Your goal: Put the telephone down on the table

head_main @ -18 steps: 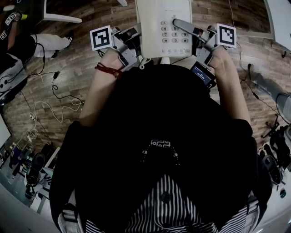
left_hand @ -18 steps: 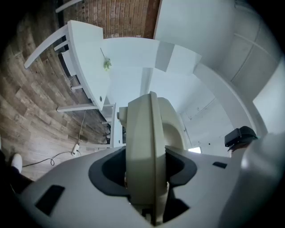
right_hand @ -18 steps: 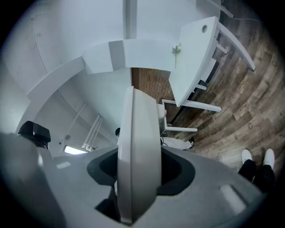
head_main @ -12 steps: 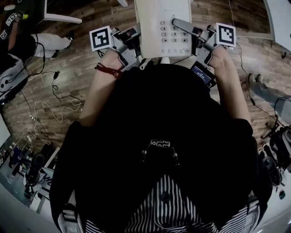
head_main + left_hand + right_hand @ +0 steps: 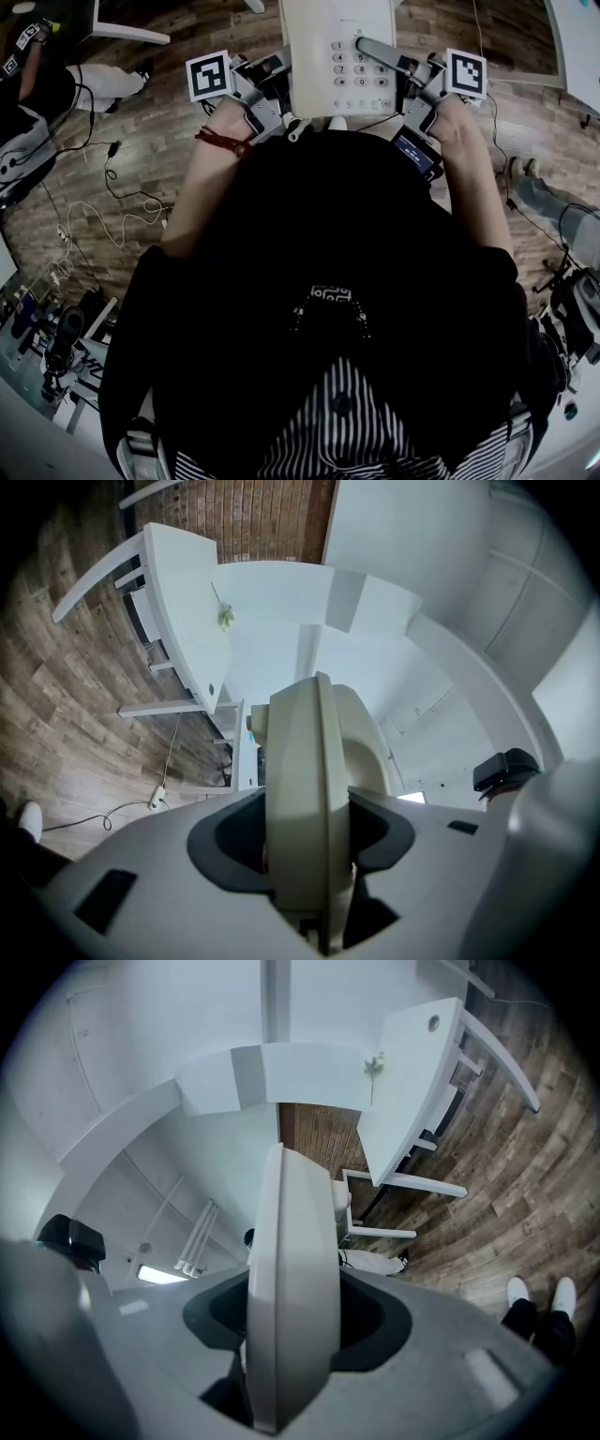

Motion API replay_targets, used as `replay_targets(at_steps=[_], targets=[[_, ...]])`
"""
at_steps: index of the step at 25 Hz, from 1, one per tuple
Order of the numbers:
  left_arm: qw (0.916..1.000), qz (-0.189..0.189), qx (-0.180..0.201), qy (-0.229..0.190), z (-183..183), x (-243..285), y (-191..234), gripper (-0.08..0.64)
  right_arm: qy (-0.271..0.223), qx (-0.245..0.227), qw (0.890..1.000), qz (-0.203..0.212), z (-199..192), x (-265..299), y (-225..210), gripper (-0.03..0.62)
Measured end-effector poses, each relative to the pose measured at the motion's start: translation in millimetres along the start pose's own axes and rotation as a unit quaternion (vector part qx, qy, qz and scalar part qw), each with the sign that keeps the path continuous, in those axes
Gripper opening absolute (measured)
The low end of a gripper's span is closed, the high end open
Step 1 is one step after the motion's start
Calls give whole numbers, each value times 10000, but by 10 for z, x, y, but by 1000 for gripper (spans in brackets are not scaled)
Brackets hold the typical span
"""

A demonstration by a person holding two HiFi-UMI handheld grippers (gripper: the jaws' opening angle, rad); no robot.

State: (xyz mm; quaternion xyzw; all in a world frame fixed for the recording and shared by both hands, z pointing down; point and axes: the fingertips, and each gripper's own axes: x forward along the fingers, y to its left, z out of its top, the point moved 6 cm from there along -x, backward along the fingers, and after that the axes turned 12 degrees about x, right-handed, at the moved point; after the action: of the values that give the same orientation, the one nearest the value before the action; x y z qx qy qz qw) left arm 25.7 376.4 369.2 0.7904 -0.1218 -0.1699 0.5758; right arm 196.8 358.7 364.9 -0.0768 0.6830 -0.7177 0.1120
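A cream desk telephone (image 5: 328, 47) with a keypad (image 5: 352, 64) is held up in front of the person's chest, above the wooden floor. My left gripper (image 5: 279, 89) is shut on its left side and my right gripper (image 5: 401, 80) on its right side. In the left gripper view the telephone's edge (image 5: 309, 799) fills the gap between the jaws. The right gripper view shows the same, with the telephone's edge (image 5: 291, 1297) clamped. A cord (image 5: 298, 127) hangs from the near edge. The far part of the telephone is cut off by the frame.
White tables (image 5: 187, 621) (image 5: 412, 1101) stand ahead on the wooden floor. Cables (image 5: 103, 202) trail over the floor at the left. A person (image 5: 56, 84) is at the upper left, and someone's foot (image 5: 525, 169) at the right.
The telephone and both grippers keep their place. The foot at the right has shifted a little.
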Motion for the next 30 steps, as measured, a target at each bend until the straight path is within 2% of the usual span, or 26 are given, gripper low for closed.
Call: replay_targets(at_steps=[4, 10, 19, 30], targets=[[10000, 32, -52, -49, -14, 8, -6, 202, -49, 48, 10000, -10, 9, -13, -11, 202], [9999, 14, 102, -108, -8, -8, -7, 202, -48, -28, 10000, -9, -2, -6, 32, 202], [9998, 38, 169, -8, 1, 81, 25, 202, -289, 77, 9995, 114, 26, -66, -50, 202], [9997, 133, 184, 46, 16, 57, -11, 202, -236, 73, 9996, 120, 22, -52, -46, 202]])
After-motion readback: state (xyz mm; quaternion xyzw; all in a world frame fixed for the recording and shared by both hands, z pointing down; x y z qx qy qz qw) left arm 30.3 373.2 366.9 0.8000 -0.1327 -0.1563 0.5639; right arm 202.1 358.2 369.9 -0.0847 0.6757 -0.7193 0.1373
